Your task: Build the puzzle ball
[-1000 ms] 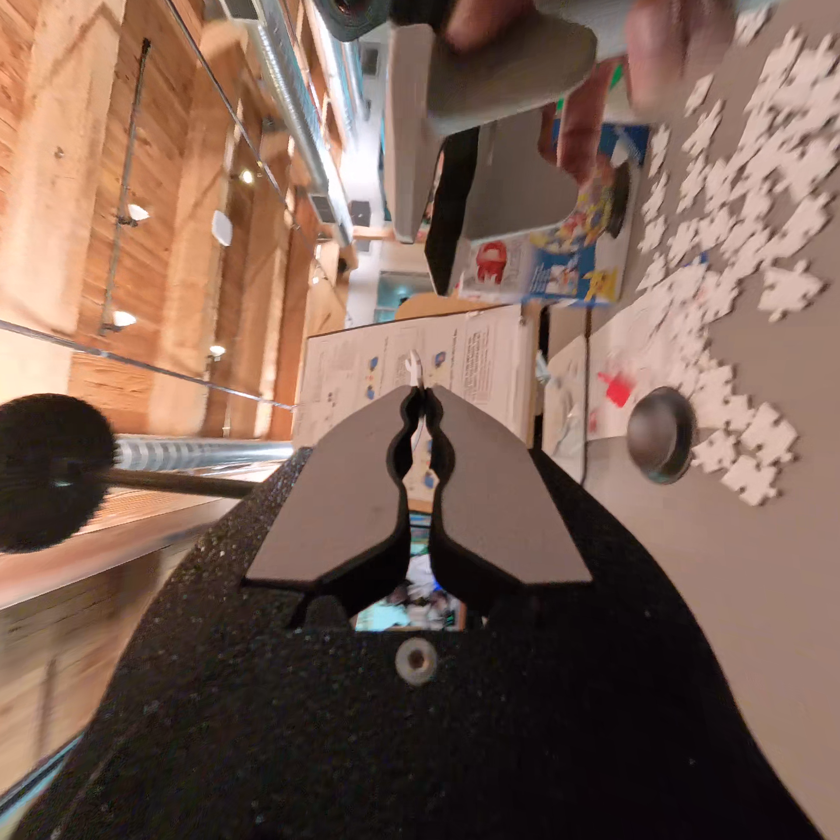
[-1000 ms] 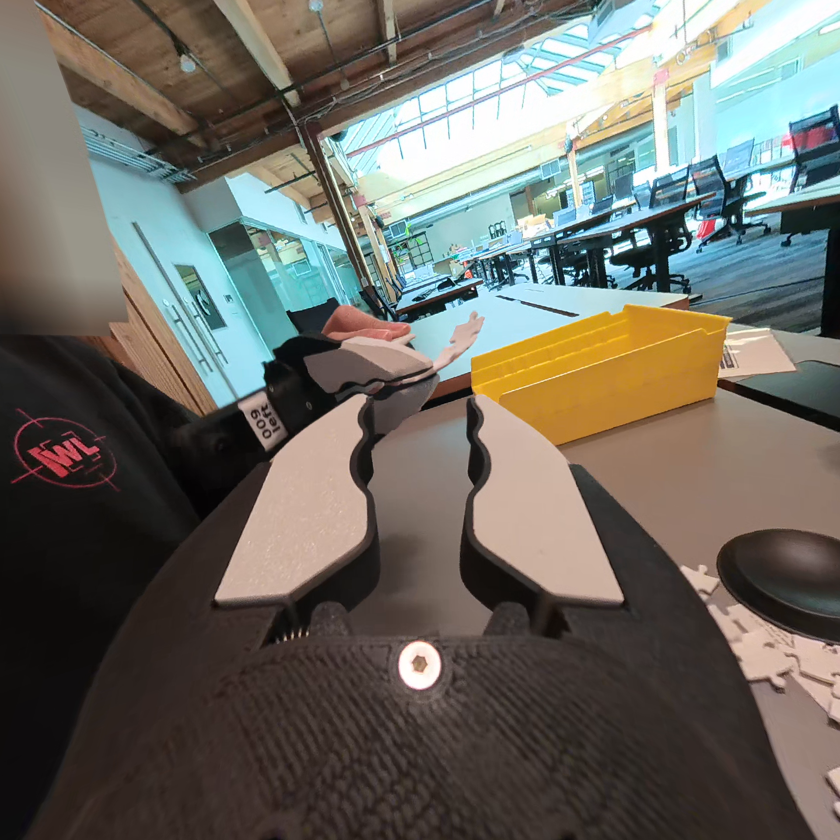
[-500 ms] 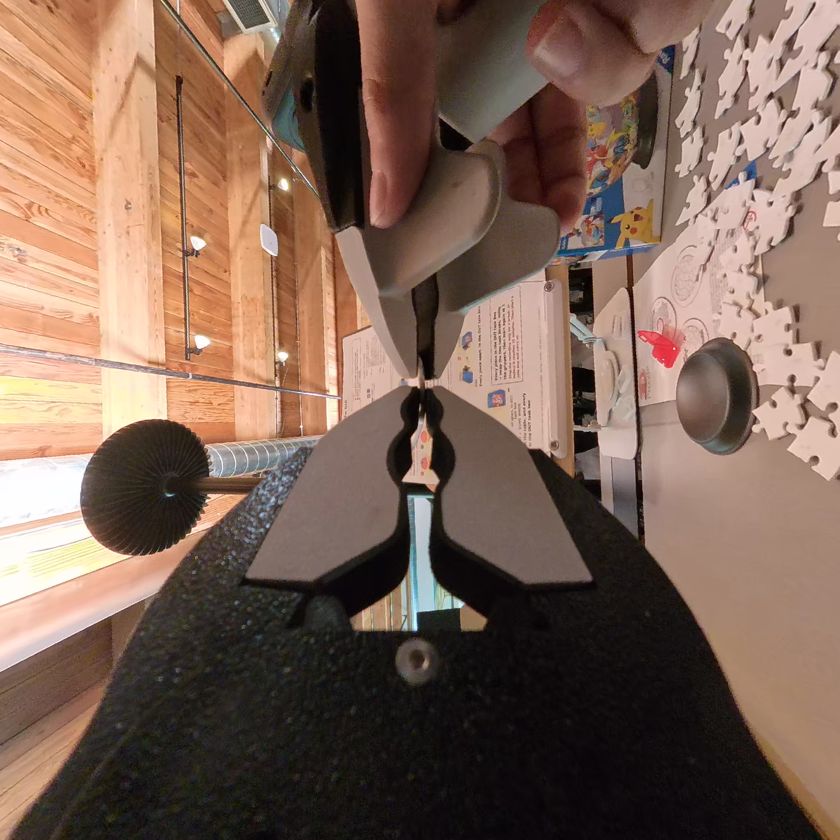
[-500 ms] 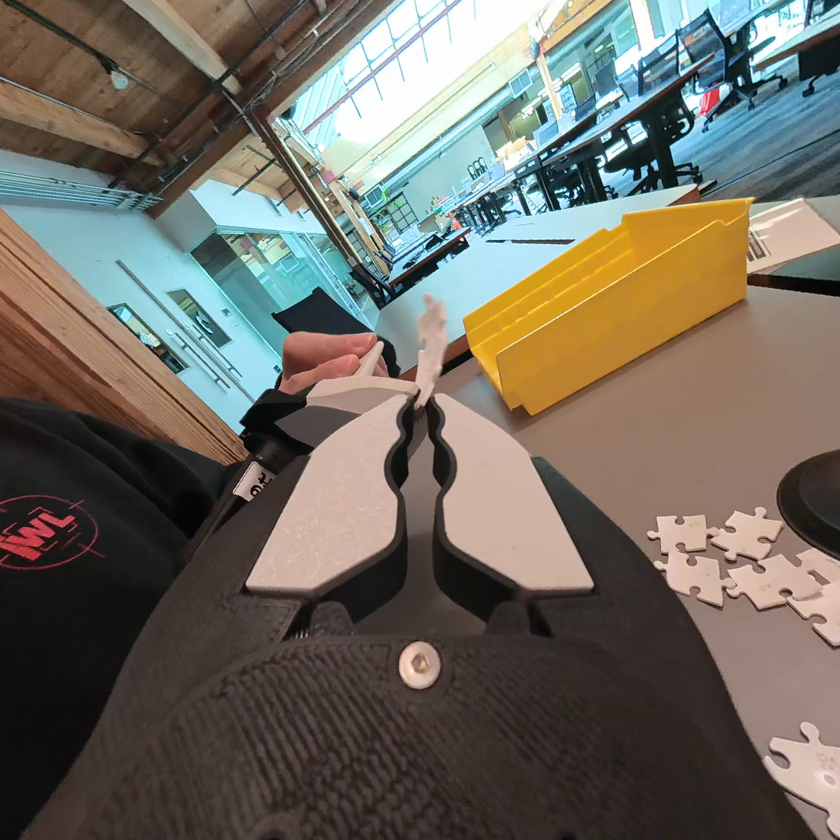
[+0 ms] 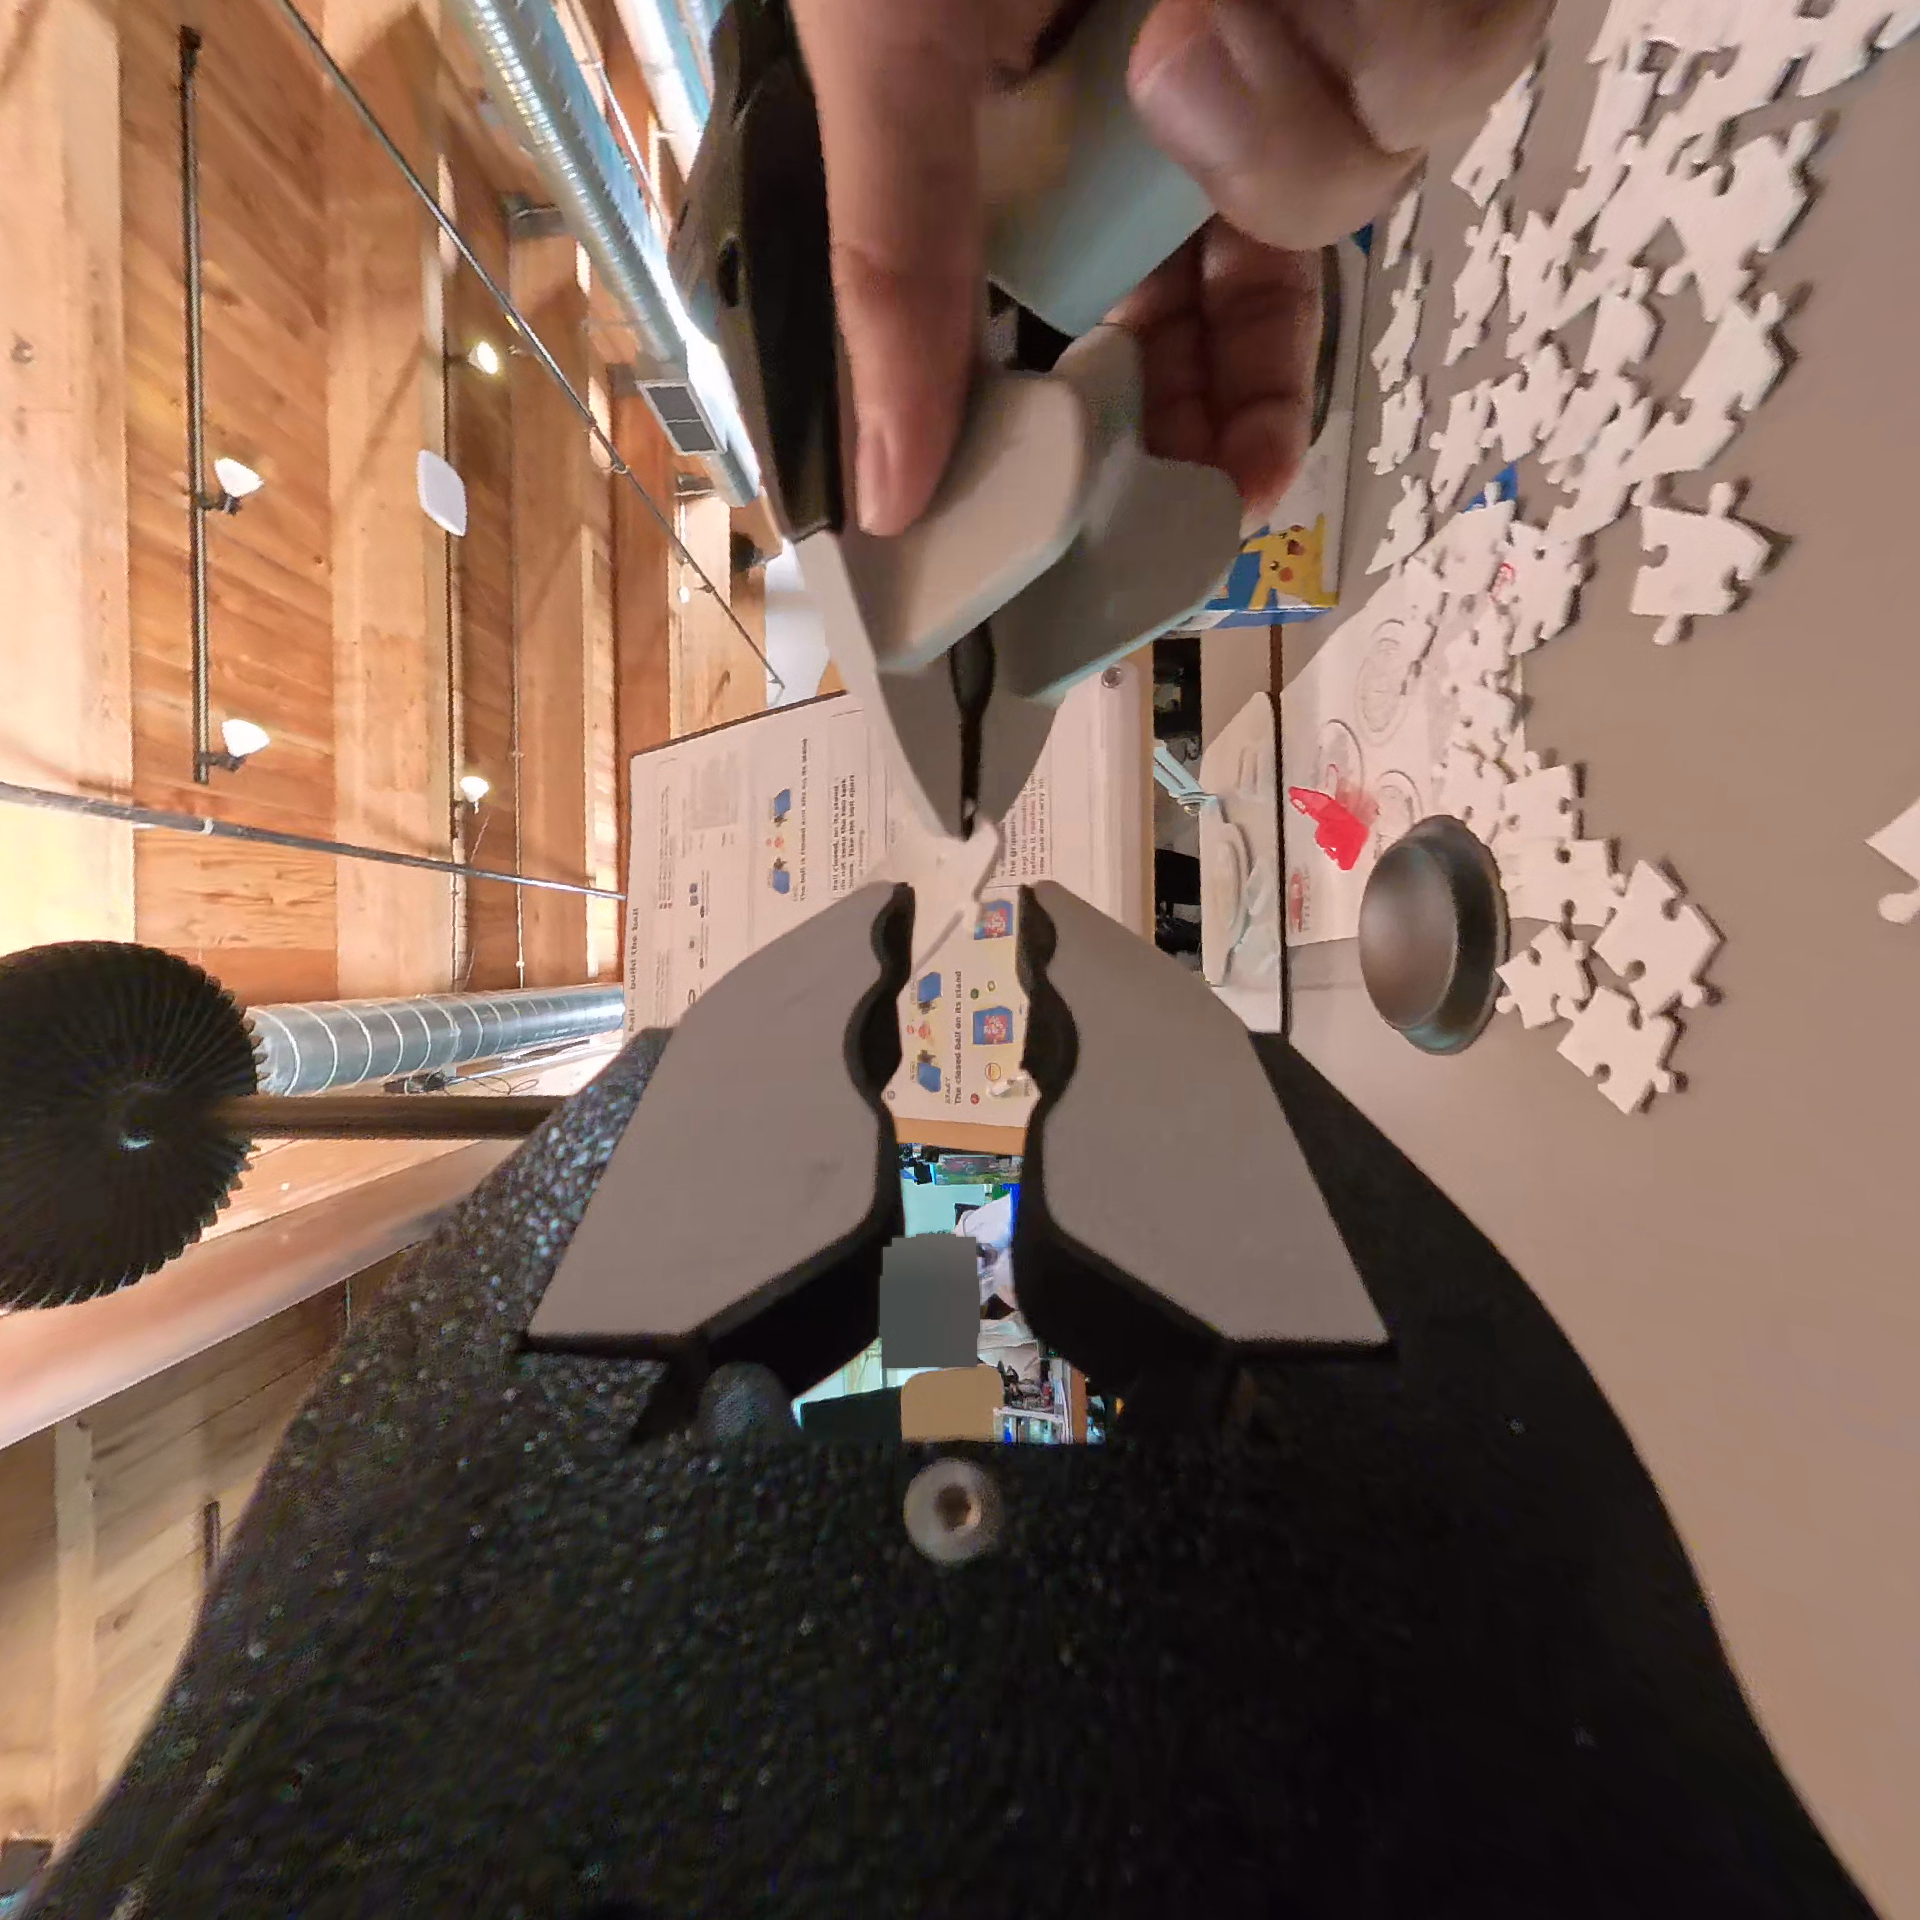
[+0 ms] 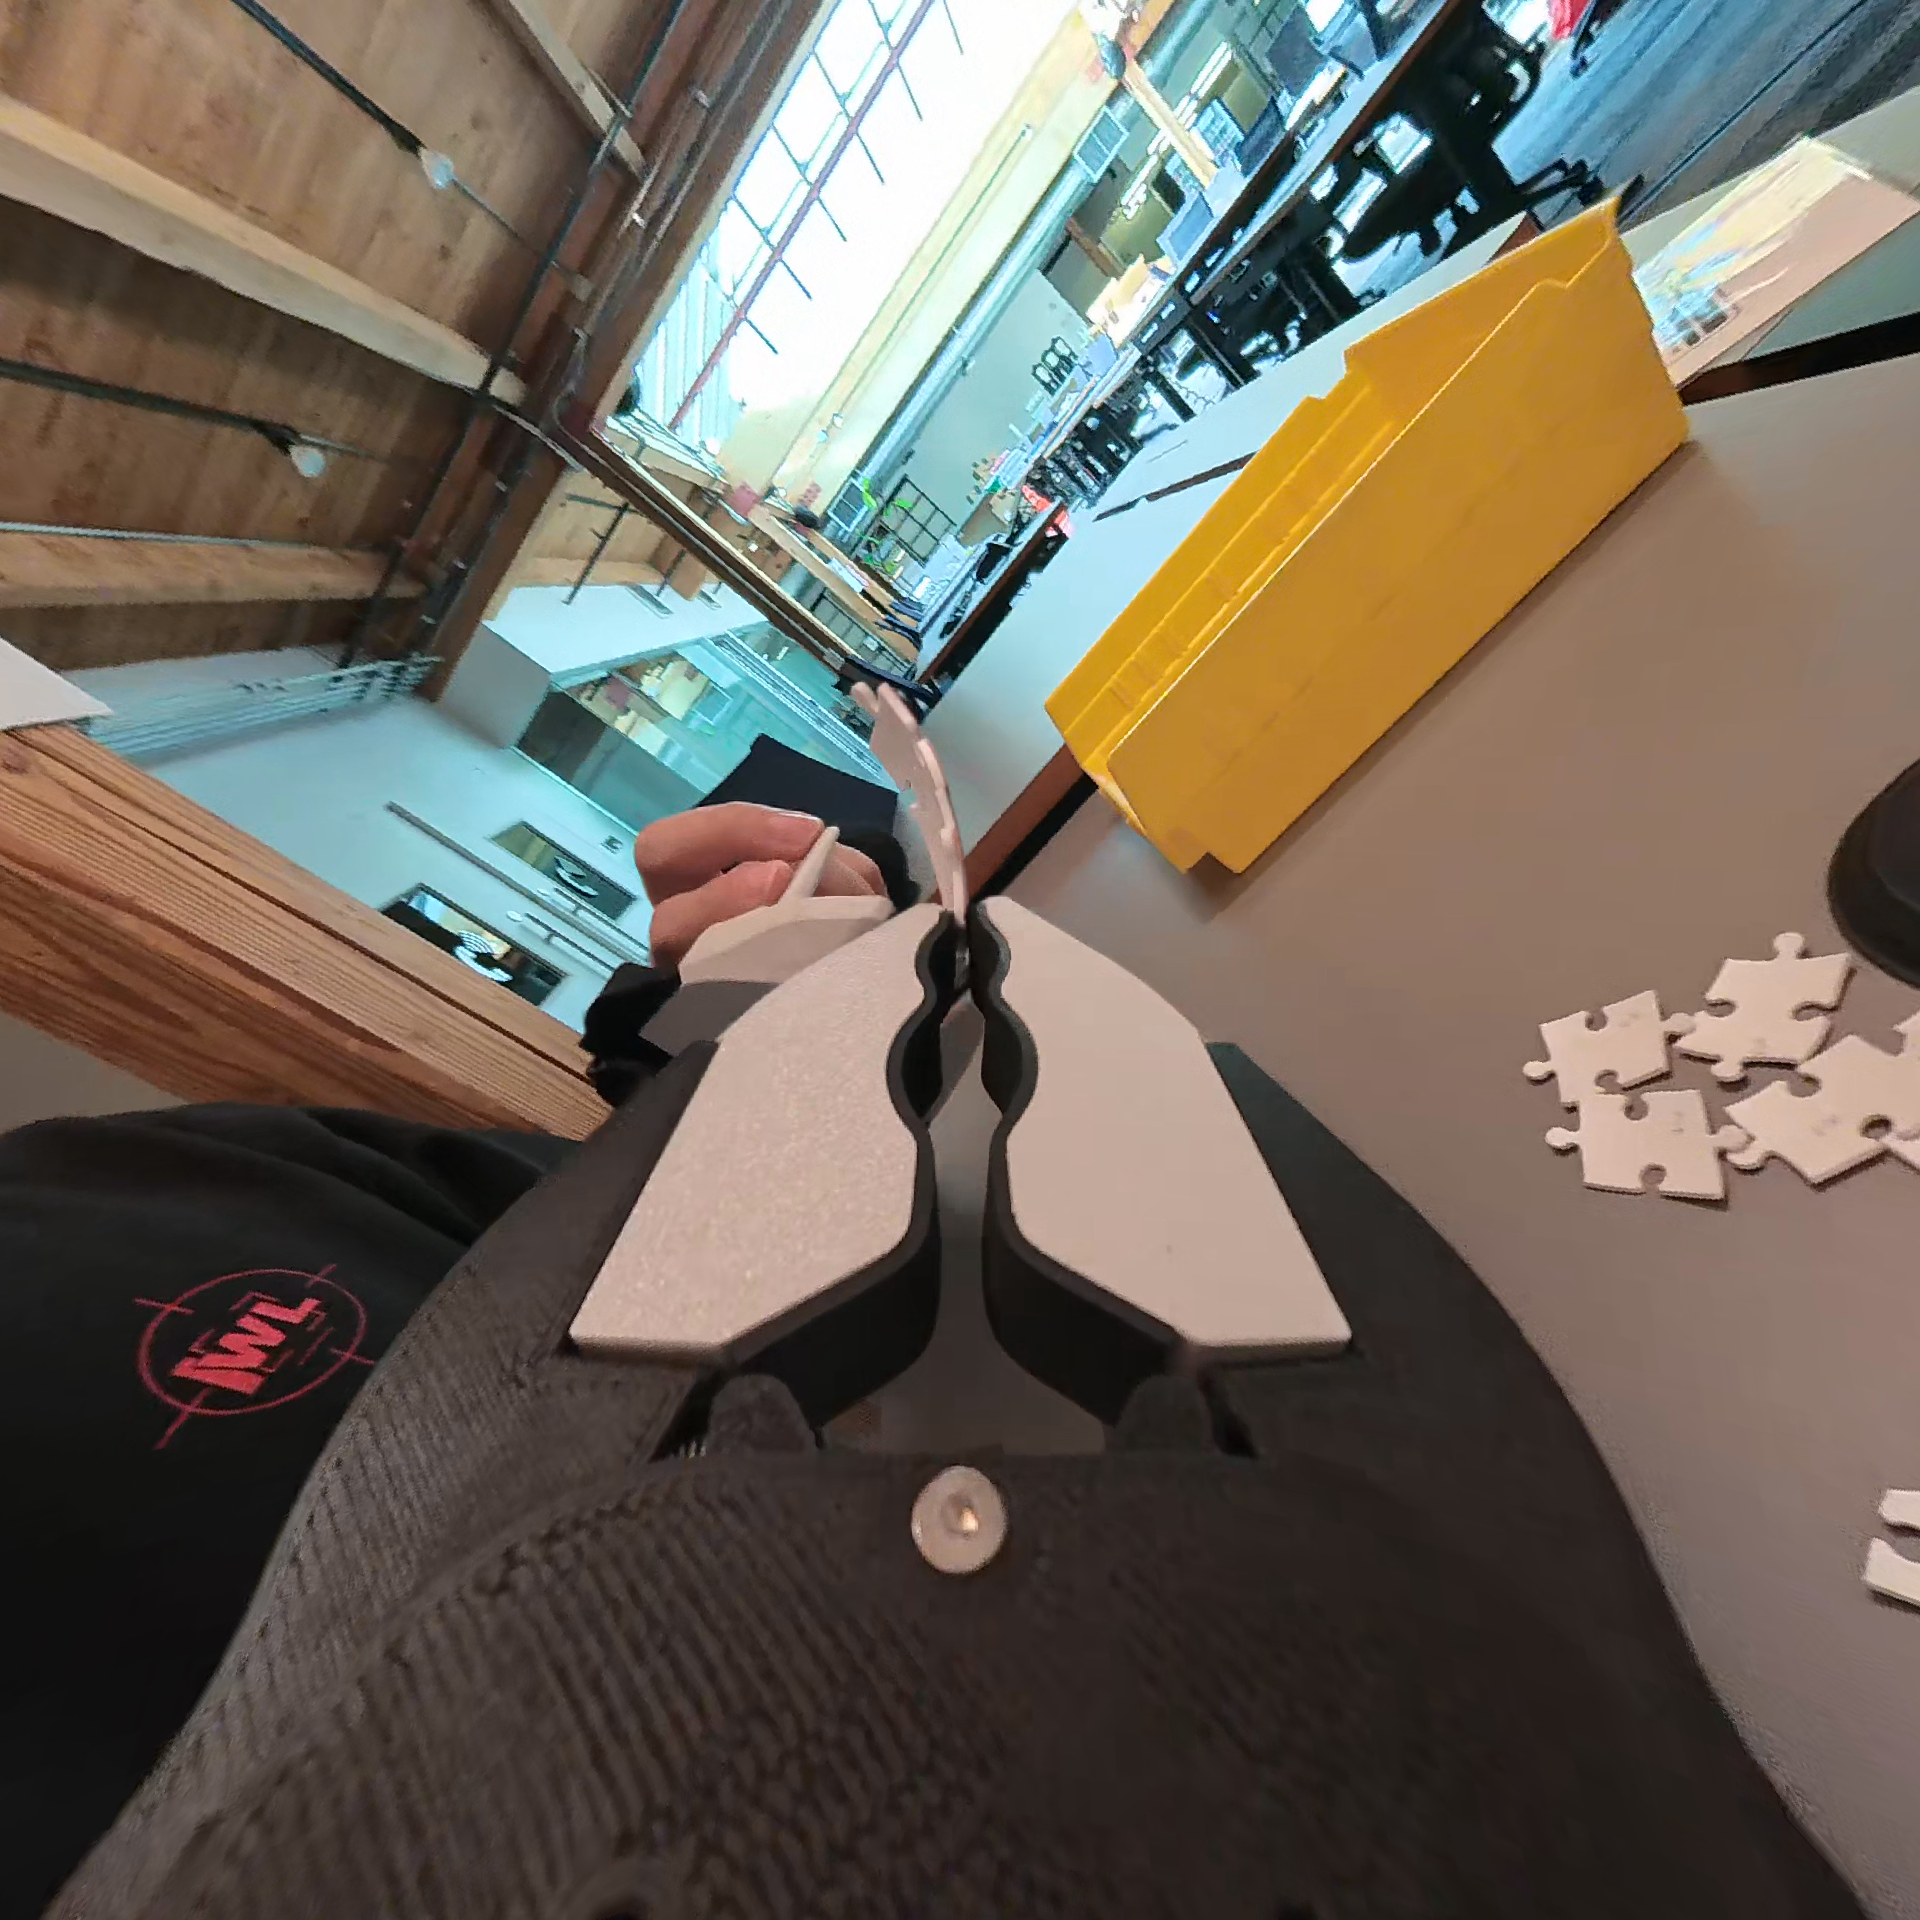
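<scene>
Between my right gripper's (image 6: 964,914) closed jaws sits a white puzzle piece (image 6: 920,784), pinched at its lower edge and standing almost on edge above the tips. In the left wrist view that piece (image 5: 961,873) hangs just beyond my left gripper (image 5: 966,904), whose jaws stand narrowly apart and hold nothing. I judge this a hand-over in the air: the right takes the piece so that I can turn it for fitting.

A hand (image 5: 1039,239) wraps the right gripper's body. Loose white pieces (image 5: 1600,436) lie scattered back-side up on the grey table (image 5: 1714,1299), beside a dark round stand (image 5: 1434,935) that I take for the ball's base. No ball is begun.

A printed instruction sheet (image 5: 758,831), a diagram sheet with a red mark (image 5: 1330,831) and a cartoon-printed box (image 5: 1283,566) lie beyond; their writing I leave unquoted. A yellow bin (image 6: 1371,499) stands at the table's far edge.
</scene>
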A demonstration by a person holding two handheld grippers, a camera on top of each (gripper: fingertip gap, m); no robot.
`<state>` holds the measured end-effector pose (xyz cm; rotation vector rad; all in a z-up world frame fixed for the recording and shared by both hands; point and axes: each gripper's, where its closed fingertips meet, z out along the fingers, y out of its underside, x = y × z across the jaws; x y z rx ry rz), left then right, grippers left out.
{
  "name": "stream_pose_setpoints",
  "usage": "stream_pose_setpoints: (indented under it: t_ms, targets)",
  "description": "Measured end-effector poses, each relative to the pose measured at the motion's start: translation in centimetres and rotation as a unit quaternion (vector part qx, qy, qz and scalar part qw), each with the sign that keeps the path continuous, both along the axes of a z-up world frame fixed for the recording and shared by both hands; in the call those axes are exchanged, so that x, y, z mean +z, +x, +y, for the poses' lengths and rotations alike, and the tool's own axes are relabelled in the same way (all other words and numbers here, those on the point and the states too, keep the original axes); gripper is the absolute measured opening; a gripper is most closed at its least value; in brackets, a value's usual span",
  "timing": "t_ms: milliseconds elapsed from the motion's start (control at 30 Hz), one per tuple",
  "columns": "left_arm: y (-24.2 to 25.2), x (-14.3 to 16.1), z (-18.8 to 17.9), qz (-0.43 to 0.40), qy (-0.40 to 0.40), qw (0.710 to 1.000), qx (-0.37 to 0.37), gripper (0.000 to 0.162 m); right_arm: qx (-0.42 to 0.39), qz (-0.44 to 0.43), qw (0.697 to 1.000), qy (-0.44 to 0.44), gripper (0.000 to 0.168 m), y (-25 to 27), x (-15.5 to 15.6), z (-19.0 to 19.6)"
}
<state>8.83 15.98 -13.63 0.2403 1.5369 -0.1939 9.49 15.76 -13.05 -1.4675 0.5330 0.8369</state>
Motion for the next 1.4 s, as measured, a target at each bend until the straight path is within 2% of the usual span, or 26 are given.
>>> stream_pose_setpoints:
  t_ms: [133,267,433,500,600,733,833,967,1033,1267,1400]
  targets:
    - [0.5,-0.2,0.3,-0.014,0.021,1.000,0.018,0.018,0.017,0.023,1.000,0.009,0.002,-0.5,0.0,0.0]
    - [0.7,-0.2,0.3,-0.019,0.016,0.999,0.020,0.004,0.012,0.026,1.000,0.004,0.003,-0.4,-0.4,0.1]
    - [0.5,0.1,0.1,0.012,-0.047,0.999,0.007,0.002,0.019,0.016,0.999,0.025,0.006,-0.6,0.2,0.0]
    - [0.3,0.4,0.1,0.020,-0.070,0.997,-0.004,0.001,0.021,0.000,0.999,0.036,0.010,-0.7,0.6,-0.1]
    - [0.2,0.8,0.3,0.022,-0.088,0.996,-0.007,0.002,0.013,-0.040,0.999,0.007,0.027,-0.3,-0.4,-0.4]
    - [0.2,0.6,1.6,0.004,-0.061,0.998,0.019,0.001,-0.002,-0.142,0.989,-0.045,0.035,0.3,-2.6,-1.2]
    - [0.2,0.2,2.2,0.007,-0.063,0.998,0.028,0.001,0.025,-0.255,0.960,-0.115,0.034,0.0,-5.9,-1.7]
    - [0.2,0.2,2.9,0.005,-0.068,0.997,0.039,0.001,0.074,-0.422,0.885,-0.182,0.035,-0.6,-10.8,-1.8]
    - [0.3,0.2,3.2,0.003,-0.068,0.997,0.044,0.001,0.100,-0.477,0.848,-0.210,0.038,-0.6,-12.9,-1.6]
    - [0.0,-0.9,4.3,0.026,-0.088,0.994,0.060,0.001,0.226,-0.561,0.753,-0.260,0.045,-1.3,-16.8,-1.0]
    - [-0.4,-1.3,5.2,0.035,-0.107,0.991,0.068,0.001,0.251,-0.565,0.736,-0.276,0.046,-1.0,-17.6,-0.7]
